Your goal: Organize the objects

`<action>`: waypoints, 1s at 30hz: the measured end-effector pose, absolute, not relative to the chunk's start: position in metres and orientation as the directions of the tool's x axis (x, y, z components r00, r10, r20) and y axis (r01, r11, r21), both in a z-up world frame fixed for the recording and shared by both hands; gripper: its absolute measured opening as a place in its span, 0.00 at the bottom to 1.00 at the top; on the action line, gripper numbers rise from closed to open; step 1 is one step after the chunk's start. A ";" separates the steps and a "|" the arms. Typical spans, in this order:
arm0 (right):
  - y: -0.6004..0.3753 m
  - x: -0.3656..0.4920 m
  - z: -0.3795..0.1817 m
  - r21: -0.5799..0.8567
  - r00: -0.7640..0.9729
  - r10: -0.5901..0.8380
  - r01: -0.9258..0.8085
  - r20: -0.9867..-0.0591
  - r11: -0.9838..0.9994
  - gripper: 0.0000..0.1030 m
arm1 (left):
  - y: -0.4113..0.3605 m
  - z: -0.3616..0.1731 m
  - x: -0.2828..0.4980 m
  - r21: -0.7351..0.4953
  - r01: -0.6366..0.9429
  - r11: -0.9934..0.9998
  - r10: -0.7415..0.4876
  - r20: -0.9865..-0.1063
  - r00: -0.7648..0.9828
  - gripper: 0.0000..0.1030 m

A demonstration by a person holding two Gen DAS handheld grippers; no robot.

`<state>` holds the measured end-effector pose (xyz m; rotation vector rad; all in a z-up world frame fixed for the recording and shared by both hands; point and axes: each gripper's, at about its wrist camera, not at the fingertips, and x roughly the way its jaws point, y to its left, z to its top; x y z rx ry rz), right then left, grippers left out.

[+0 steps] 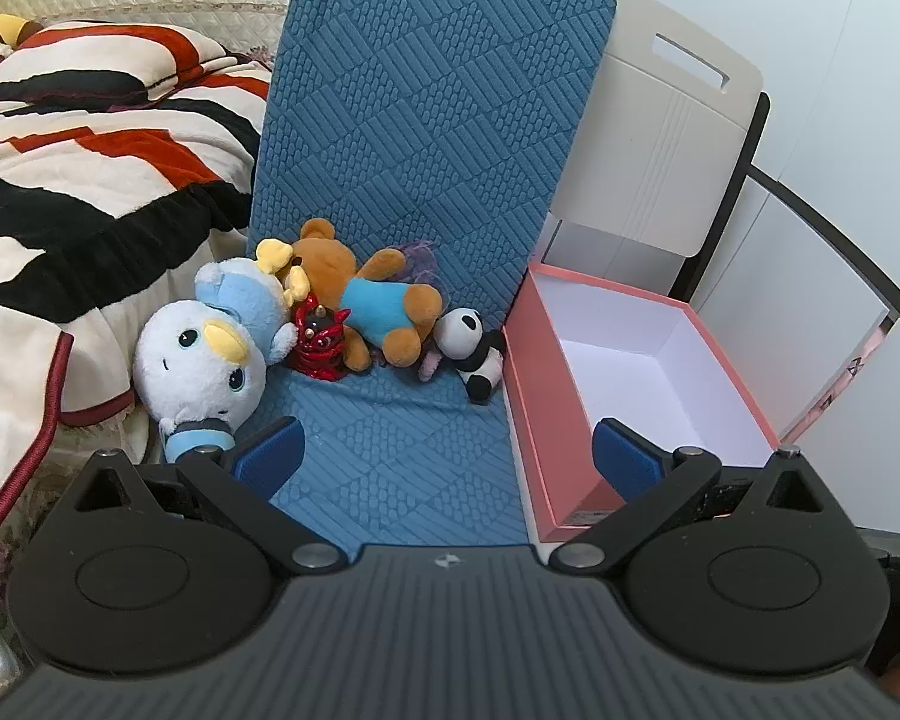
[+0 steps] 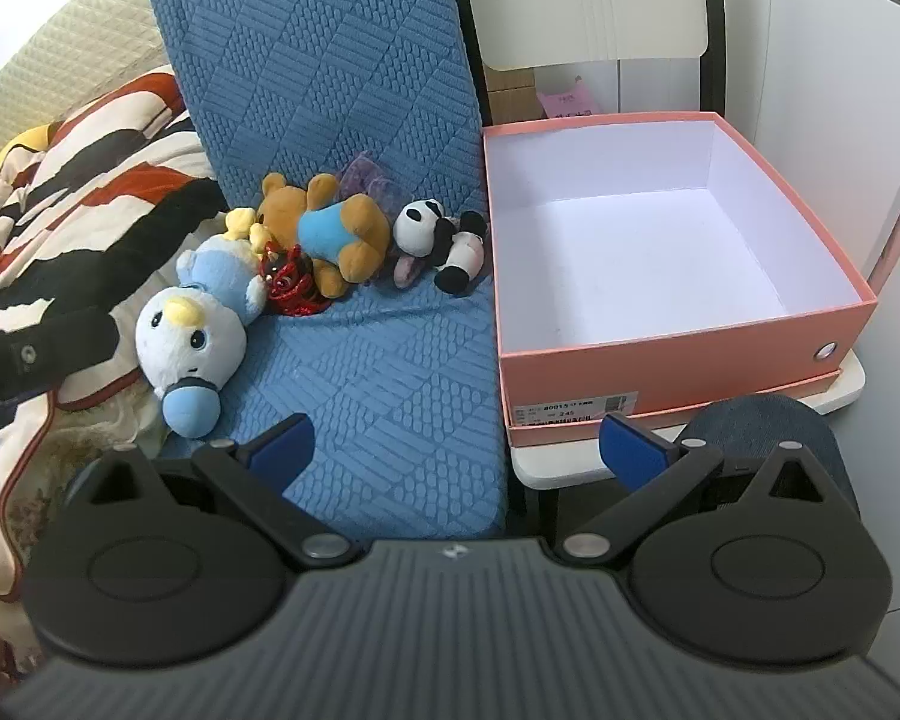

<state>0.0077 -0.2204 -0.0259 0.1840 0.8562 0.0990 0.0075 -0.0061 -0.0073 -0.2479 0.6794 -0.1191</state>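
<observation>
While both grippers hang above the blue cushion (image 1: 414,120), neither grips anything: left gripper (image 1: 447,459) jaws spread wide, right gripper (image 2: 456,447) jaws spread wide too. Toys sit bunched at the cushion's fold: white-and-blue penguin plush (image 1: 201,354) lying at the left edge against the striped blanket (image 1: 78,138), red figurine (image 1: 320,339) just beside it, brown bear (image 1: 366,300) in a blue shirt lying on its back, panda plush (image 1: 473,351) at the right, near the box. Pink box (image 2: 684,360), open, white inside, stands right of the cushion on a white chair seat (image 2: 561,462).
</observation>
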 end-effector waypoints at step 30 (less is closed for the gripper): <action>-0.218 0.012 -0.029 0.208 0.638 0.167 -0.011 -0.752 0.978 1.00 | -0.004 -0.013 0.015 -0.272 0.030 0.962 -0.196 -0.610 0.767 1.00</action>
